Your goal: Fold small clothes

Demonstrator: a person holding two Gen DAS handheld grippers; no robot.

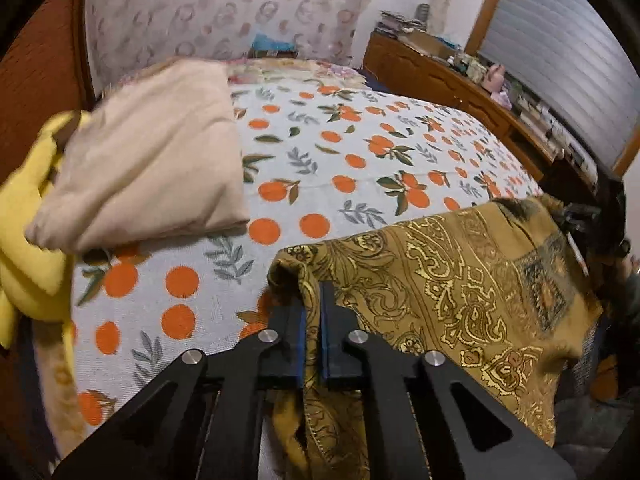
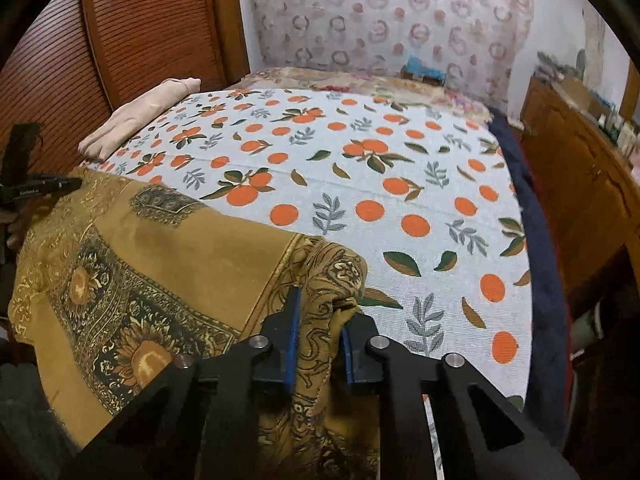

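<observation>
1. A yellow cloth lies at the bed's left edge, with a folded beige cloth beside it.
2. The left gripper is clenched on the left corner of the gold paisley scarf, which is spread over the near edge of the orange-print bedsheet.
3. The right gripper pinches the scarf's bunched right corner between its blue pads.
4. A wooden cabinet stands to the right of the bed.
</observation>
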